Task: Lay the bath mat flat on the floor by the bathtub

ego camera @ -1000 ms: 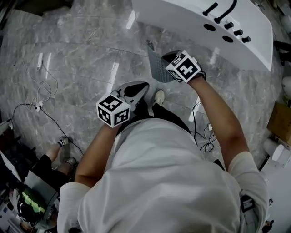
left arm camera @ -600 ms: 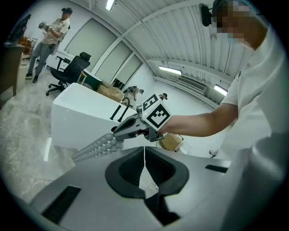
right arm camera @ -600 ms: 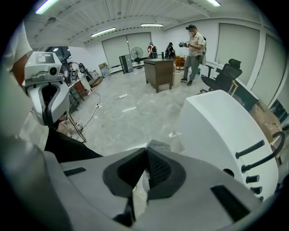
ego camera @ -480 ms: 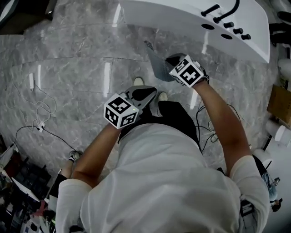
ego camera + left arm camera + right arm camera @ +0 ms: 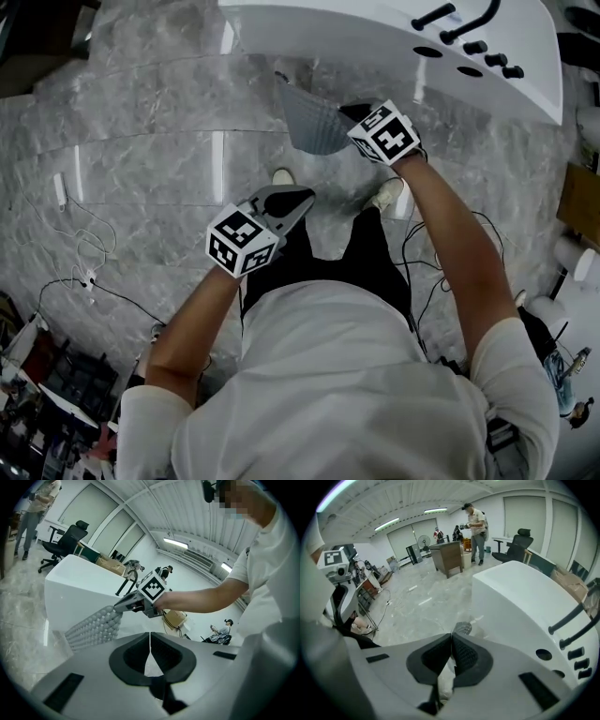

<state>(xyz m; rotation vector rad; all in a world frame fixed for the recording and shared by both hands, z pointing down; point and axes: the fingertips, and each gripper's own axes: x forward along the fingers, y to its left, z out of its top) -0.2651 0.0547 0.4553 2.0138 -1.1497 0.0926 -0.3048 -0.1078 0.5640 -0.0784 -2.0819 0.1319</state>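
Observation:
A grey bumpy bath mat [image 5: 309, 117] hangs in the air just in front of the white bathtub [image 5: 356, 26], above the marble floor. My right gripper [image 5: 351, 113] is shut on the mat's right edge. In the right gripper view only a small piece of the mat [image 5: 462, 628] shows past the closed jaws of the right gripper [image 5: 451, 641]. My left gripper [image 5: 302, 198] is shut and empty, lower and to the left of the mat. From the left gripper [image 5: 150, 639] the mat [image 5: 93, 627] droops leftward from the right gripper [image 5: 125, 604].
Black taps [image 5: 455, 21] stand on the tub's rim. The person's shoes [image 5: 383, 195] are on the floor below the mat. Cables [image 5: 75, 225] trail at left. A cardboard box [image 5: 581, 206] is at right. A desk [image 5: 449, 557] and standing people are far off.
The right gripper has carried the mat up and left, closer to the tub, and more of the mat's face shows. The left gripper has drifted slightly left, still shut.

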